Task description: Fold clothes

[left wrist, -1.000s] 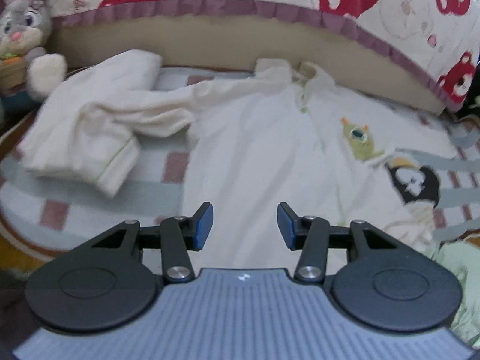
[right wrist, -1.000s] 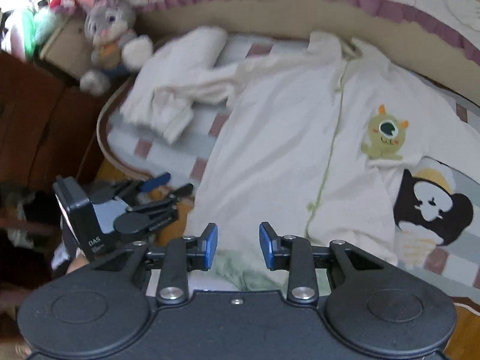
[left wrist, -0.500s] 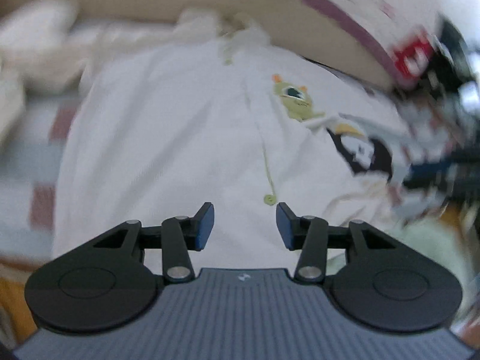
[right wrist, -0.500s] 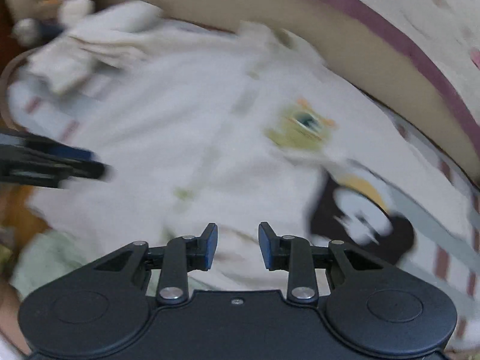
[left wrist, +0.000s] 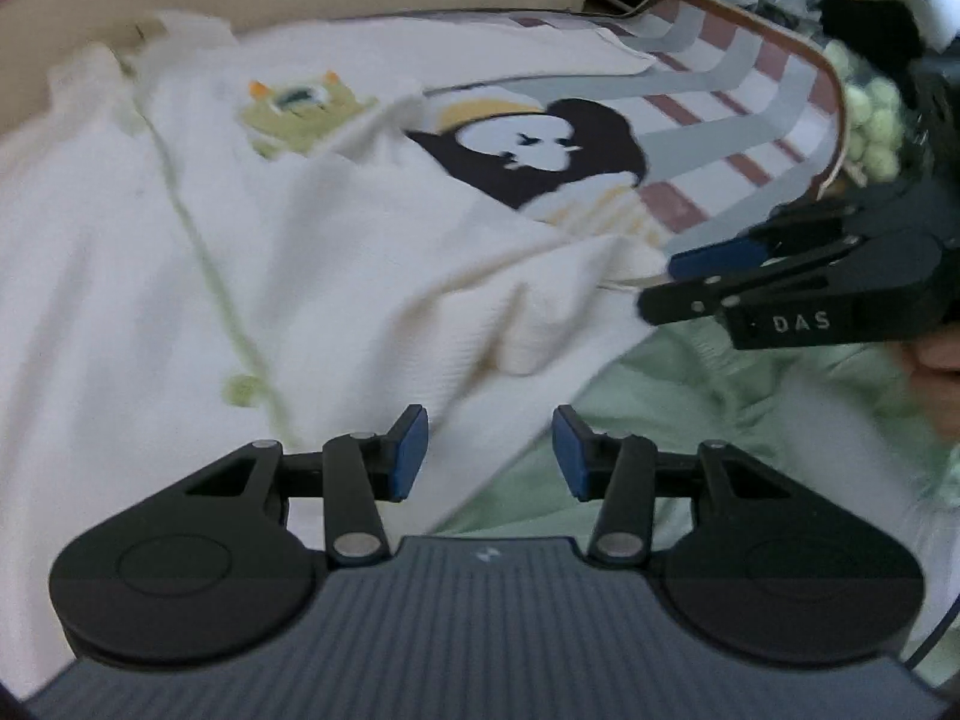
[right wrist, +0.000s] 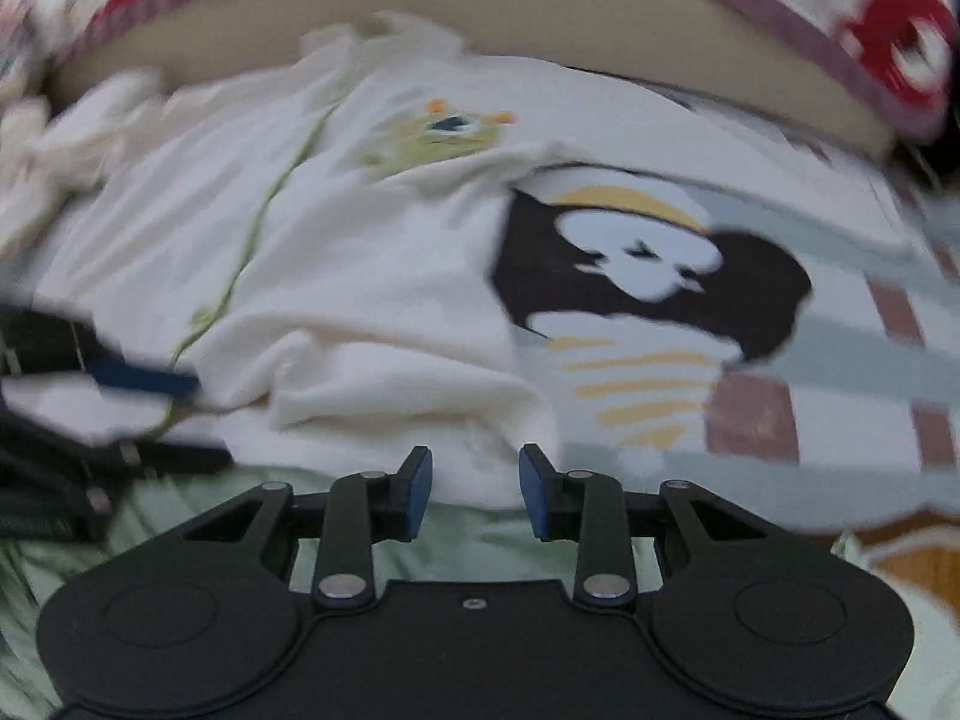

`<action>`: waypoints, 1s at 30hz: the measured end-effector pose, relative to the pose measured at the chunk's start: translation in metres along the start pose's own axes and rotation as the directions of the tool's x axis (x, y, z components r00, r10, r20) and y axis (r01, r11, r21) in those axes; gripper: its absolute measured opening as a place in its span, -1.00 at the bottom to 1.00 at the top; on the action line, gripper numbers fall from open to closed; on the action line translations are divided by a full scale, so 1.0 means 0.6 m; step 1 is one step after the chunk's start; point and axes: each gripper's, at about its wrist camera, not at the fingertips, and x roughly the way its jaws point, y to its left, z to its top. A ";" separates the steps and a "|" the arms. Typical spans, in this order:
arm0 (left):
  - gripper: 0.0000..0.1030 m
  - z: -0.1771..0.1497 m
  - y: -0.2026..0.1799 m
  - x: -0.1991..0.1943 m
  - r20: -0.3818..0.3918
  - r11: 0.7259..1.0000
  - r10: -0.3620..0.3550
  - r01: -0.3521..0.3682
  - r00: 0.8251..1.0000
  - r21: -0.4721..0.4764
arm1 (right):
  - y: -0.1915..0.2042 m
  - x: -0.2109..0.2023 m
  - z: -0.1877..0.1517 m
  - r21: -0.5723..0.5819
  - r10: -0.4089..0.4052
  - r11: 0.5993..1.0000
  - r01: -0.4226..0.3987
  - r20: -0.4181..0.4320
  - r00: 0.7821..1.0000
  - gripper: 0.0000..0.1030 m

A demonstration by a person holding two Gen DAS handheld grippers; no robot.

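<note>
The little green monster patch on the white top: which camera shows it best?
The left wrist view. The green monster patch on the white top shows its horns and eye a little sharper there. The right wrist view also shows the whole patch, but more smeared by motion blur.

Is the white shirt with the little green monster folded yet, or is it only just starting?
Only just starting. Done: nothing looks folded; the white shirt lies spread open, its green monster patch showing. In hand: the left gripper and right gripper are both open at the shirt's near hem, holding nothing. Left: grab the hem and do every fold.
</note>
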 end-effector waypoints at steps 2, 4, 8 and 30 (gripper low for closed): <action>-0.11 -0.002 -0.004 0.005 0.006 1.000 0.004 -0.004 1.000 0.009 | -0.029 0.004 -0.005 0.076 0.055 0.996 -0.057 0.017 0.998 -0.28; -0.10 -0.004 -0.007 0.008 0.016 0.999 0.020 -0.021 1.000 0.027 | -0.040 0.011 -0.010 0.125 0.085 0.988 -0.087 0.024 0.996 -0.28; -0.10 0.010 0.002 0.016 0.020 1.000 0.017 -0.017 1.000 -0.018 | -0.043 0.009 -0.018 0.159 0.075 0.983 -0.086 0.072 0.995 -0.28; -0.18 0.030 0.005 0.029 -0.019 0.994 -0.019 0.016 1.000 -0.109 | -0.077 -0.036 -0.010 0.194 0.116 0.967 -0.163 0.231 0.966 -0.93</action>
